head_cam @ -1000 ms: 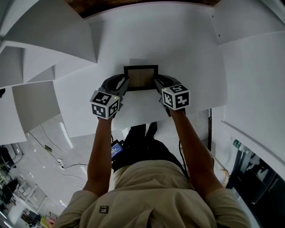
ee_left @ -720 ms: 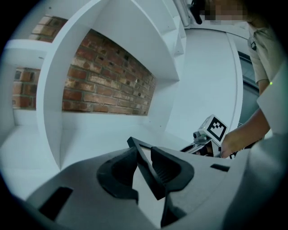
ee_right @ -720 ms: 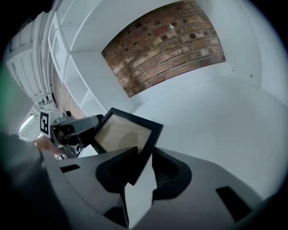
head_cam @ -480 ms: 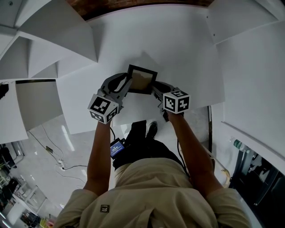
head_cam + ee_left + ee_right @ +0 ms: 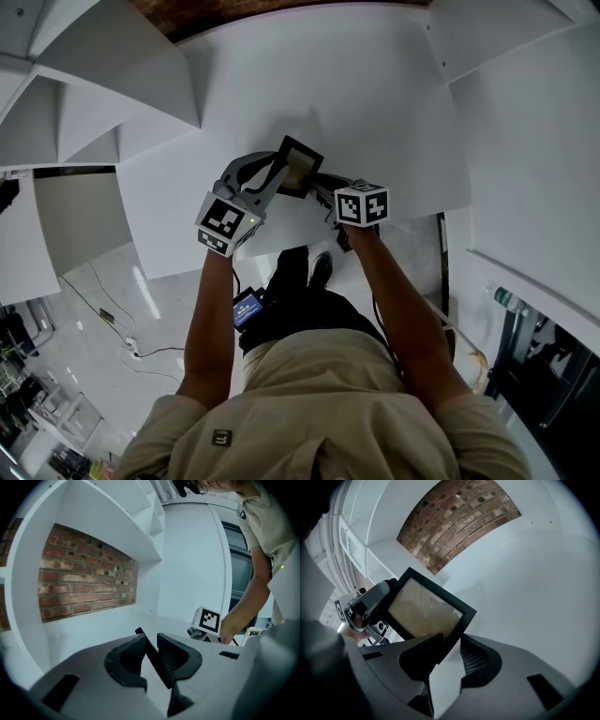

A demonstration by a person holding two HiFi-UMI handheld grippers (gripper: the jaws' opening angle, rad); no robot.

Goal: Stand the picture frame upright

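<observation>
My left tool (image 5: pixel 271 177) is clamped on the tilted picture frame (image 5: pixel 299 166). My right tool (image 5: pixel 324 187) has just been opening, with the frame's edge loose between its jaws over the surface (image 5: pixel 375 112).

Soft, even light fills the white shelf (image 5: pixel 375 112); the picture frame (image 5: pixel 302 161) casts only a faint grey shadow. Its glass (image 5: pixel 424 613) shows a dull sheen. All views bow at the edges, the gripper views fading into black corners, the near foreground soft.
</observation>
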